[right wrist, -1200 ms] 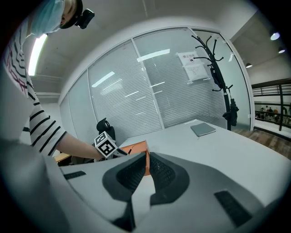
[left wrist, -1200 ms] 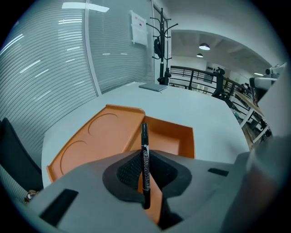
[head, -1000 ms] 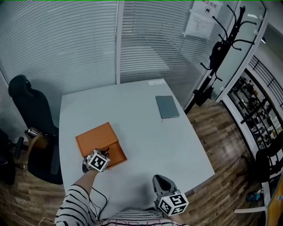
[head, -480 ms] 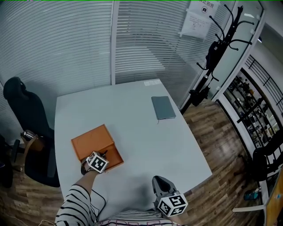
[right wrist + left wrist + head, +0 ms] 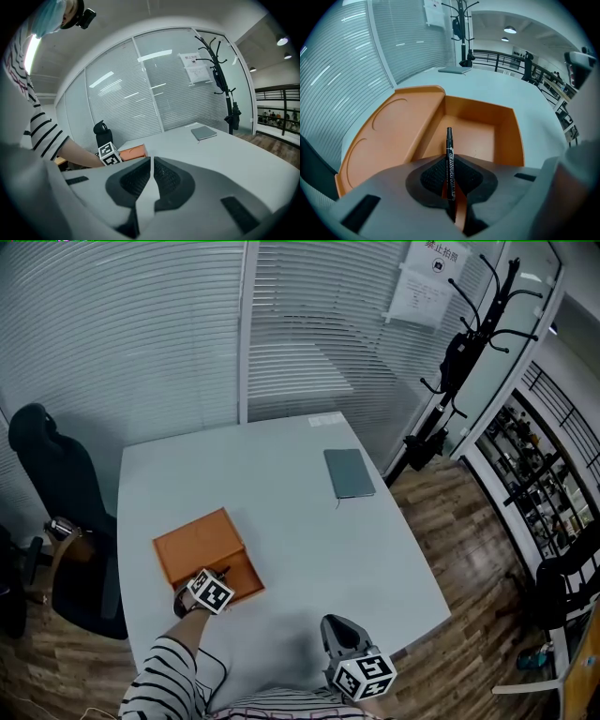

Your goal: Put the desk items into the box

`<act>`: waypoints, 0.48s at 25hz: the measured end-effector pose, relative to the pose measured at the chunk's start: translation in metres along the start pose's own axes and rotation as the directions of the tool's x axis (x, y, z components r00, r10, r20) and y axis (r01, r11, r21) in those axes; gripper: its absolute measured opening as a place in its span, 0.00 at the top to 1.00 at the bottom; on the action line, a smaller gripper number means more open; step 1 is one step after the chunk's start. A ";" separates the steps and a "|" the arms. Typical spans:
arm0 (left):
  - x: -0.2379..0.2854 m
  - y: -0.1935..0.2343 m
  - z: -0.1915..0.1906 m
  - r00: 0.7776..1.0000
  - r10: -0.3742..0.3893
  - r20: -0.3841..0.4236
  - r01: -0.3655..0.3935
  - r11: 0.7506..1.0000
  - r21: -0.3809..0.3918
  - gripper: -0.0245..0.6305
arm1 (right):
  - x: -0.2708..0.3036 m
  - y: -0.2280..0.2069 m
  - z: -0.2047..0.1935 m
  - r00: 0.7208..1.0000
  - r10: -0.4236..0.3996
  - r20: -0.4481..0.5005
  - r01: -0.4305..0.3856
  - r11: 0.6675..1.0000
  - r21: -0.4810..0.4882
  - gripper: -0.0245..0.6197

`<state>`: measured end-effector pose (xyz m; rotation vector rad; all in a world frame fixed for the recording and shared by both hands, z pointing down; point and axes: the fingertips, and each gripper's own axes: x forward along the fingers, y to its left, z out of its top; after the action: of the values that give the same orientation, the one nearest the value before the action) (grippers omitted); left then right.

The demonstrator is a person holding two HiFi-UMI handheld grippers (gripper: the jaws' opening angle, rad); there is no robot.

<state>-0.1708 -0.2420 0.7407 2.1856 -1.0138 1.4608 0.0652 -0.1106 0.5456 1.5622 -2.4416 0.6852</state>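
The left claw [image 5: 450, 174] was clamped on a black marker [image 5: 449, 157], which stuck out straight ahead of the jaws. The marker's tip pointed into the open compartment of the orange box [image 5: 509, 138]. Whether the tip touched the box floor could not be told. The box's lid [image 5: 386, 133] lay flat and open at the compartment's 9 o'clock side in the left gripper view.

In the head view the box sat towards 8 o'clock on the white desk [image 5: 291, 521], with the left claw at its near edge. The right claw [image 5: 151, 174] was at the desk's 6 o'clock edge, its jaws drawn almost together with only a thin slit and nothing between them. A grey notebook [image 5: 349, 472] lay towards 1 o'clock on the desk, well apart from the box. A black chair [image 5: 54, 474] stood off the desk's 9 o'clock side, and a black coat stand [image 5: 466, 338] beyond its 2 o'clock corner.
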 end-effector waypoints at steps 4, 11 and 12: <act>0.001 -0.001 0.000 1.000 0.004 -0.006 -0.003 1.000 0.025 0.88 | -0.001 -0.002 0.000 1.000 -0.004 -0.001 0.004 1.000 0.001 0.92; 0.002 -0.002 0.002 1.000 0.019 -0.010 -0.019 0.998 0.062 0.88 | -0.001 -0.004 -0.001 1.000 -0.004 -0.002 0.004 1.000 0.001 0.92; 0.002 -0.002 0.002 1.000 0.022 -0.012 -0.021 0.998 0.066 0.88 | -0.001 -0.005 0.000 1.000 -0.005 -0.001 0.005 1.000 0.001 0.92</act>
<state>-0.1677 -0.2428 0.7423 2.2146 -1.0014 1.5365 0.0698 -0.1111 0.5469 1.5680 -2.4359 0.6864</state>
